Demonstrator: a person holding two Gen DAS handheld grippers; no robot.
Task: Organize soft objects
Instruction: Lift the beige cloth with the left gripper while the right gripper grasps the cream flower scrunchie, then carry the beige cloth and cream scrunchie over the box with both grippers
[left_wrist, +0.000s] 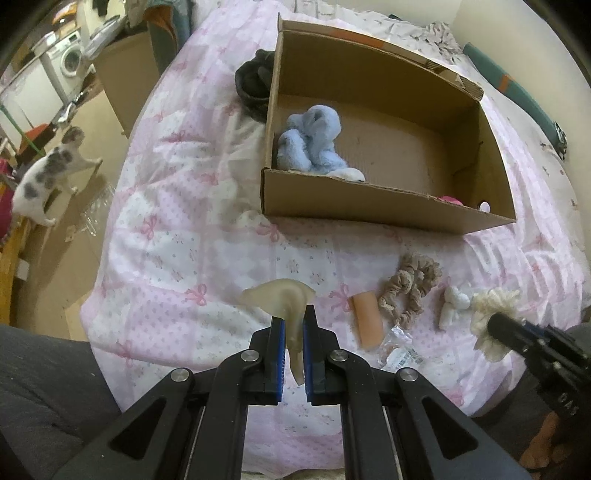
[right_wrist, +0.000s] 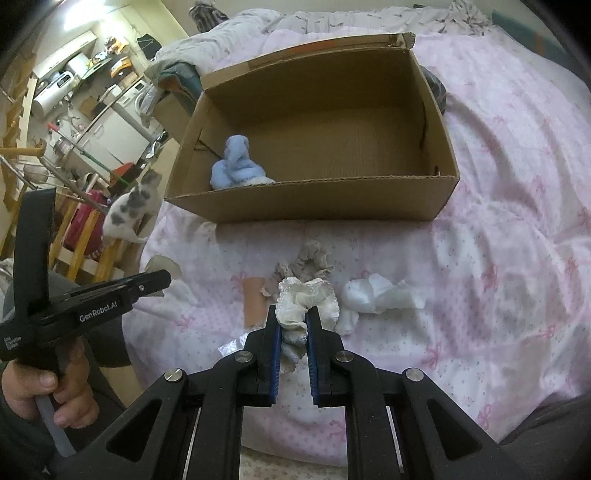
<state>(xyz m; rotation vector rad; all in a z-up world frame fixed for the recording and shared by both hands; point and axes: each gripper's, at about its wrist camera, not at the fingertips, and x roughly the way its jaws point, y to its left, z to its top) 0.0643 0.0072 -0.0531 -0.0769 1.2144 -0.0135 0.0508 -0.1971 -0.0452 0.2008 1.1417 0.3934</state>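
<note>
We see our left gripper (left_wrist: 293, 321) at the bottom centre of its view, clamped on a floppy beige rubbery piece (left_wrist: 284, 299). Our right gripper (right_wrist: 293, 317) pinches a white scrunchie (right_wrist: 306, 301) at lower centre. The cardboard box (right_wrist: 314, 201) sits in the upper middle on the pink bedspread (right_wrist: 498, 221), with a blue plush toy (right_wrist: 236, 168) in its left corner.

Counted: one open brown cardboard box (right_wrist: 314, 206), one fluffy blue plush toy (left_wrist: 314, 142), two ruffled fabric scrunchies (left_wrist: 410, 291), one spotted cat (left_wrist: 48, 177).
</note>
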